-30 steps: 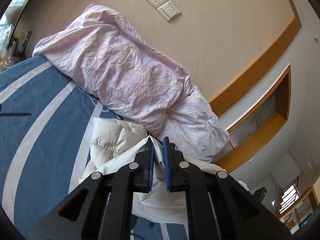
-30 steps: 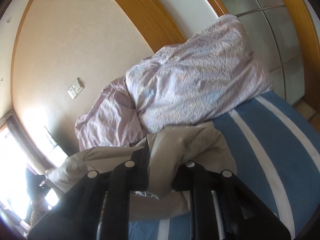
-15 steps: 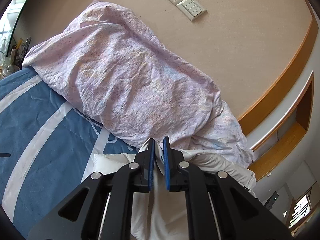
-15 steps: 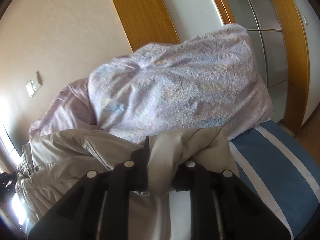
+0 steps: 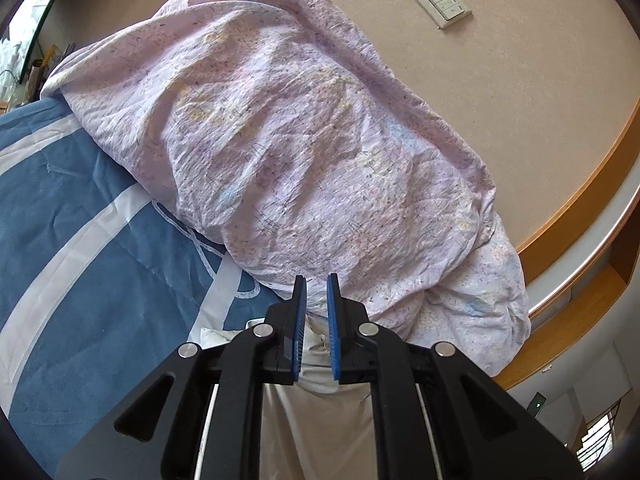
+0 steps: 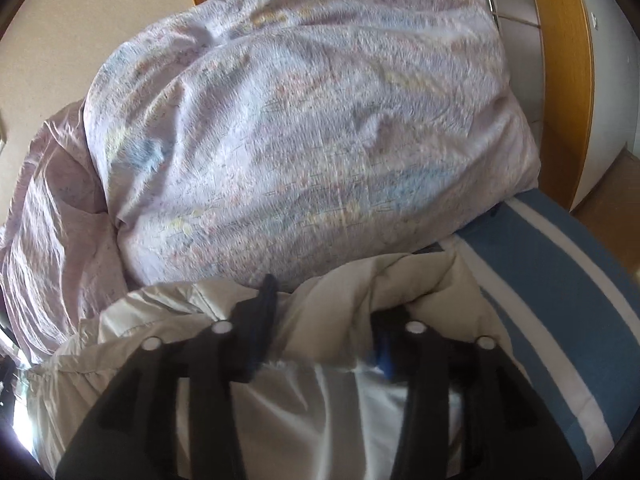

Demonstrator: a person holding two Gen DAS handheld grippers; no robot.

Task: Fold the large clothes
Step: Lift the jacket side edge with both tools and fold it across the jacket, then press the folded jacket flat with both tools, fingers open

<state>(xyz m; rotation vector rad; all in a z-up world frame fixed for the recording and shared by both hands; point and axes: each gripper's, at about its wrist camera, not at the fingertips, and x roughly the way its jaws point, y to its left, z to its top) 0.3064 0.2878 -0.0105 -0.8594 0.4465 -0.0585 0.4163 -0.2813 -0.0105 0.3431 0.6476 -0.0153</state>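
L wrist view: left gripper (image 5: 316,296) is pinching the pale cream puffy padded jacket (image 5: 316,412), now carried up the blue-and-white striped bed cover (image 5: 80,248) to its head edge, against the crumpled lilac printed duvet (image 5: 312,152).

R wrist view: right gripper (image 6: 324,316), clamped a sec ago, is opening; jacket (image 6: 400,280) fabric lies loose between the jaws. Fold looks laid down; L release prob next.

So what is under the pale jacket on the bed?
The jacket lies on the blue and white striped bedcover, which shows beside it on the right. At the far side the jacket meets the pink quilt. Anything else beneath the jacket is covered and cannot be seen.
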